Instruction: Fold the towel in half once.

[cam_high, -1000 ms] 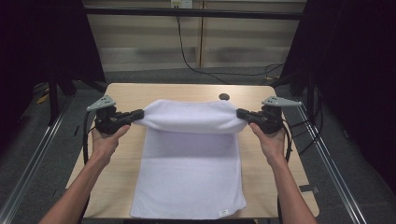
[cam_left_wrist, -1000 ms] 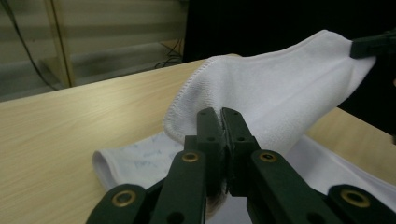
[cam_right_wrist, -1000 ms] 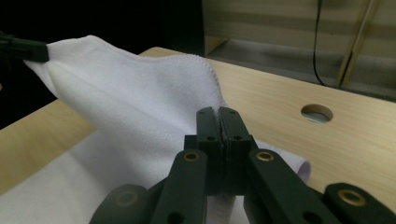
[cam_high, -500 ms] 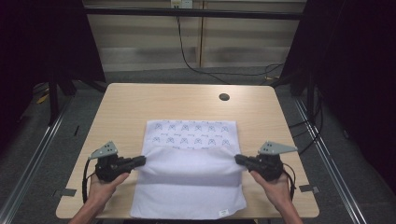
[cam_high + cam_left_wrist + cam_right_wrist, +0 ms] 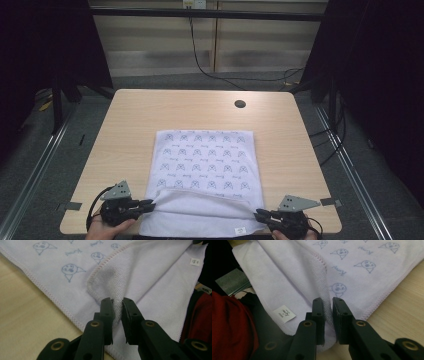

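Note:
A white towel (image 5: 205, 165) lies folded on the wooden table (image 5: 130, 125), its printed side up and a plain strip along the near edge. My left gripper (image 5: 150, 204) is at the fold's near left corner, my right gripper (image 5: 257, 215) at its near right corner. In the left gripper view the jaws (image 5: 117, 302) have just been opening; the towel's corner (image 5: 150, 272) sits in the gap, no longer pinched. The right gripper's jaws (image 5: 328, 302) have just been opening too, with the towel's hemmed edge (image 5: 287, 277) loose between them. A small label (image 5: 284, 313) shows on the plain side.
A dark round hole (image 5: 240, 104) is in the table's far part. Both grippers are low at the table's near edge. Red cloth on the person (image 5: 232, 325) is close behind the right gripper. Cables and metal rails run on the floor around the table.
Both grippers drew the towel's far edge toward the person and down to the near edge, folding it over so the printed side shows. Their jaws have parted.

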